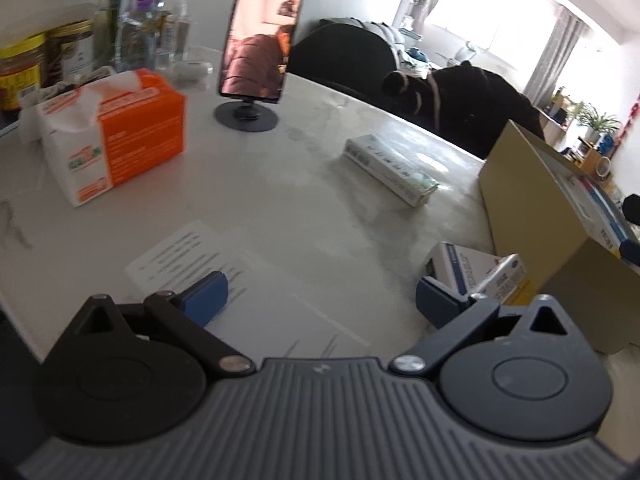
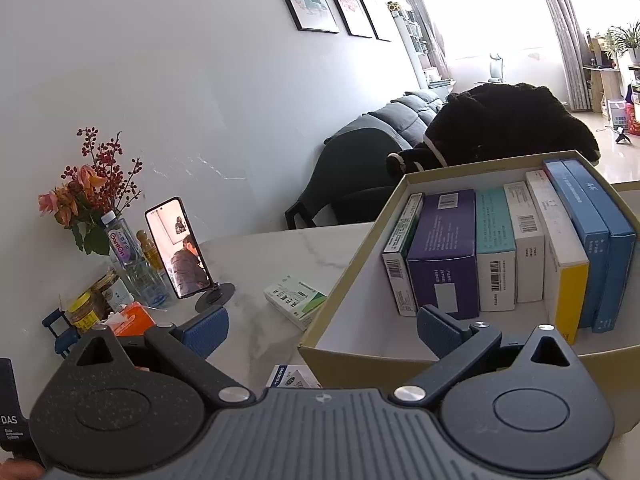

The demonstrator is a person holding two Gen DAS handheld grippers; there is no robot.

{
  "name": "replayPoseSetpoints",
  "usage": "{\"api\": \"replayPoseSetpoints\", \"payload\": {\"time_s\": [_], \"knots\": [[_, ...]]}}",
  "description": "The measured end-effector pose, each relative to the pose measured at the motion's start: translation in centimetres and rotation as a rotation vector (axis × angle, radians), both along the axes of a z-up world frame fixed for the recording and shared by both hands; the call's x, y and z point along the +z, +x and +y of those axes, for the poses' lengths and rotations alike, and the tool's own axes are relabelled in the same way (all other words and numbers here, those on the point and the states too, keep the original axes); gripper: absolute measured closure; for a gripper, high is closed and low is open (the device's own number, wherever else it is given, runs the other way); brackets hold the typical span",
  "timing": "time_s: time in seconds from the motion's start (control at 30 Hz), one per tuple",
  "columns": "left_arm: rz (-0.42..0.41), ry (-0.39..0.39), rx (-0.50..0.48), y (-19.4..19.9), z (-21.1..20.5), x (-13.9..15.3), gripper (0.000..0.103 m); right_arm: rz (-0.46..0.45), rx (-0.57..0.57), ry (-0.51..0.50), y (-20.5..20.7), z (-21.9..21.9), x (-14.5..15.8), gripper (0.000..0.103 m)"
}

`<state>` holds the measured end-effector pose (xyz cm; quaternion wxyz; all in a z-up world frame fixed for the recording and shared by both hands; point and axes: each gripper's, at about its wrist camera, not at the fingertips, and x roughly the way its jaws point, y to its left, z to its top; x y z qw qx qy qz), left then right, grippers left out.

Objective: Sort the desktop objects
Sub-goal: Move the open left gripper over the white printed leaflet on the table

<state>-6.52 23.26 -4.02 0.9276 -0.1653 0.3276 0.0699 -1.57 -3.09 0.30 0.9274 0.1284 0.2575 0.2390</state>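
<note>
Left gripper (image 1: 322,300) jaws spread, empty, above printed sheet (image 1: 192,264) | right gripper (image 2: 322,330) jaws spread, empty, over cardboard box (image 2: 360,236) near wall | white-green carton (image 1: 390,169) flat, far on table (image 1: 280,200)

Left gripper (image 1: 320,300): matte black, with blue ribbed pads (image 1: 206,298), two round black hubs, black linkage arms pinned by silver screws, and a grey ribbed housing bearing a small logo. Right gripper (image 2: 322,330): built alike, speckled black hubs, blue pads (image 2: 208,330), silver screws, triangular cut-outs.
</note>
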Motion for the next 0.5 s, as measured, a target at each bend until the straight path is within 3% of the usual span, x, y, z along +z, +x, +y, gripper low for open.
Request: {"api": "replayPoseSetpoints", "payload": {"time_s": [0.23,0.5], "knots": [[-0.003,0.02,-0.008,1.6,-0.8,0.1,0.001,0.004,-0.015,-0.002,0.0,-0.5,-0.1,0.002],[-0.01,0.044,0.061,0.0,0.5,1.2,0.001,-0.011,-0.018,0.008,-0.4,-1.1,0.4,0.002]]}}
